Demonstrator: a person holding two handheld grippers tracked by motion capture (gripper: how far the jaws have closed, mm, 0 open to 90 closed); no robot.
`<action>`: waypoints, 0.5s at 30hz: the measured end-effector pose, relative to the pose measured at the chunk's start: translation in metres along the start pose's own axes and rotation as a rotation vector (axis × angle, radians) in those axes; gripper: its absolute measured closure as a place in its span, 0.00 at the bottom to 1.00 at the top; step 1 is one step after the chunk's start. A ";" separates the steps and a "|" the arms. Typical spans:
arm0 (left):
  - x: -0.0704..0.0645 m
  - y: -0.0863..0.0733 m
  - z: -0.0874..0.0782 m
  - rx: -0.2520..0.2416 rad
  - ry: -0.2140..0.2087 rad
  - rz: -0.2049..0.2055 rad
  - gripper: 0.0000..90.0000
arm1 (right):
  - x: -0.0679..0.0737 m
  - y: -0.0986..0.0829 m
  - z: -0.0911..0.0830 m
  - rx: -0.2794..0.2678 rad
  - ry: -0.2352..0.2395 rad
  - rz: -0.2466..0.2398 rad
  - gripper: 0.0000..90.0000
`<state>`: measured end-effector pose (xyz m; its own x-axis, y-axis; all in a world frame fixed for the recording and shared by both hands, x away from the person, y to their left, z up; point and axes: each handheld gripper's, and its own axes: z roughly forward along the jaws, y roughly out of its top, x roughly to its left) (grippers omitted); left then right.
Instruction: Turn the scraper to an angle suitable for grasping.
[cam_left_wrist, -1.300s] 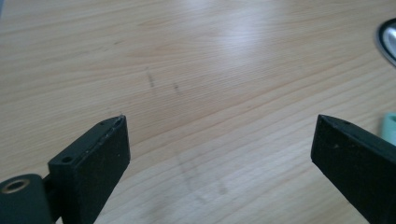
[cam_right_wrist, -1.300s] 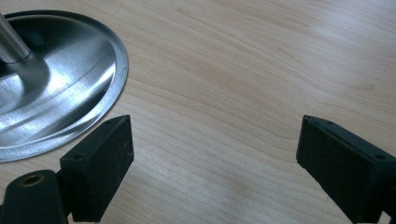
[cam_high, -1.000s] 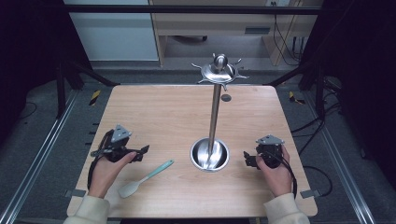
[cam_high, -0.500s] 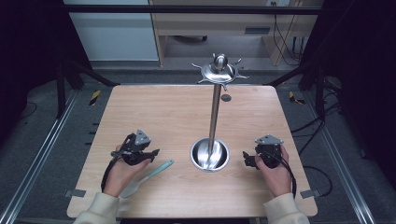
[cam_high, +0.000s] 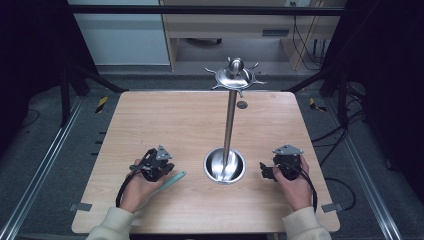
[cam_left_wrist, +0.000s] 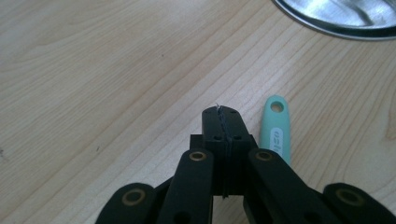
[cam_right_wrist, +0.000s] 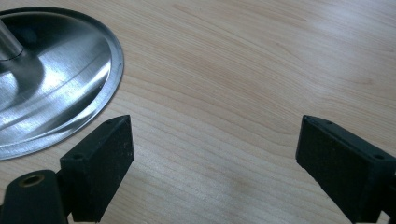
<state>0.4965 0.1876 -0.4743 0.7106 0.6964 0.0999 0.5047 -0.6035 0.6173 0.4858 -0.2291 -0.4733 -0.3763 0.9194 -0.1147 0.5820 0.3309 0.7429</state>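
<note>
A teal spoon lies on the wooden table, its handle pointing at the metal stand's round base. My left gripper sits low over the spoon, and the hand hides the bowl end. In the left gripper view the jaws are shut with nothing between them, and the handle end with its hole lies just to their right. My right gripper rests right of the base, pointing at it. Its jaws stand wide open over bare wood, with the base rim at the left.
From the base a steel pole rises to a crown of hooks. A small dark hole marks the table near its far edge. Floor and metal rails surround the table.
My left gripper has moved right from near the table's left side to sit over the spoon, and the hand now covers the bowl. The right gripper has stayed put.
</note>
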 end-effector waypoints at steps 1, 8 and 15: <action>0.000 0.000 0.000 0.000 0.000 0.000 1.00 | 0.000 0.000 0.000 0.002 0.002 0.004 0.13; -0.007 0.001 0.005 0.015 -0.019 0.030 1.00 | 0.000 0.000 0.000 0.003 0.001 0.002 0.13; -0.016 0.002 0.007 0.027 -0.033 0.059 1.00 | 0.000 0.000 0.000 0.001 0.001 -0.003 0.13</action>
<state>0.4897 0.1722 -0.4803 0.7549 0.6466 0.1095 0.4745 -0.6538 0.5894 0.4858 -0.2288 -0.4731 -0.3791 0.9180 -0.1161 0.5816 0.3340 0.7418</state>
